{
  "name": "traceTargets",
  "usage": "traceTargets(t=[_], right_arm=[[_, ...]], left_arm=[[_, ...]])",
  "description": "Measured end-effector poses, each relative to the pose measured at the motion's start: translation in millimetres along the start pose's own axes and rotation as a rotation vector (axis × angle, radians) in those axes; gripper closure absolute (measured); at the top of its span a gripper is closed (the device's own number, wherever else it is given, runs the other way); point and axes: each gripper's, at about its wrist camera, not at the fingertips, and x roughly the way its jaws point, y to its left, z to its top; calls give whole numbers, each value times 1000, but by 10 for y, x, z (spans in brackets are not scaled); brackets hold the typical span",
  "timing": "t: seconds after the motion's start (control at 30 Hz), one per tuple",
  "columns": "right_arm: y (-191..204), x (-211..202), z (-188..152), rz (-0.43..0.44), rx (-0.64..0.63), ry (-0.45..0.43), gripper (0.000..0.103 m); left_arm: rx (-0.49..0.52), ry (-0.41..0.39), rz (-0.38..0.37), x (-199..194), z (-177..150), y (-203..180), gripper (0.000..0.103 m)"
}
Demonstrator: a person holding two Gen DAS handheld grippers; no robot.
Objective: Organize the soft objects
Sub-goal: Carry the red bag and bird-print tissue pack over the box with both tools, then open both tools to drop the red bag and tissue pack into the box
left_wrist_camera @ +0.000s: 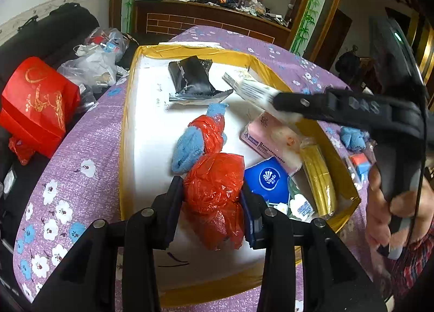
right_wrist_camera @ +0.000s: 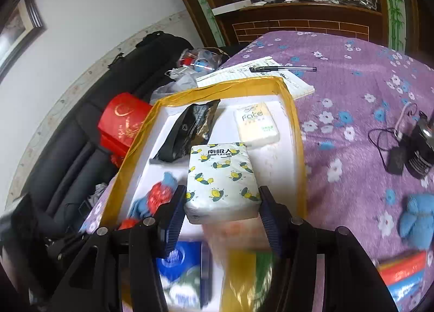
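The left gripper (left_wrist_camera: pixel 213 200) is clamped narrowly on a crumpled red plastic bag (left_wrist_camera: pixel 214 192) over the gold-edged tray (left_wrist_camera: pixel 127 111). The right gripper (right_wrist_camera: pixel 221 203), about half open, grips a lemon-print tissue pack (right_wrist_camera: pixel 221 182) by its near end, its long axis running straight ahead between the fingers.

"Vinda" on blue pack (left_wrist_camera: pixel 267 179), probably "face" on cream pack (right_wrist_camera: pixel 256 125)

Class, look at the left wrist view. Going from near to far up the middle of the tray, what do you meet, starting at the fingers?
Red plastic bag held between the fingers → blue cloth wrapped in red plastic → black packet → far wall of the tray.
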Motion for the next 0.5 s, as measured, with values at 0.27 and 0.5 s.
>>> traceTargets(t=[0.27,0.5], right_arm=[[38,212,82,-12,-22,19,43],[-116,-147,1,49,10,-28,38]], left_arm=[[0,-7,-3,-5,7,-6,58],[-14,-31,-20,-129,25,-54,54]])
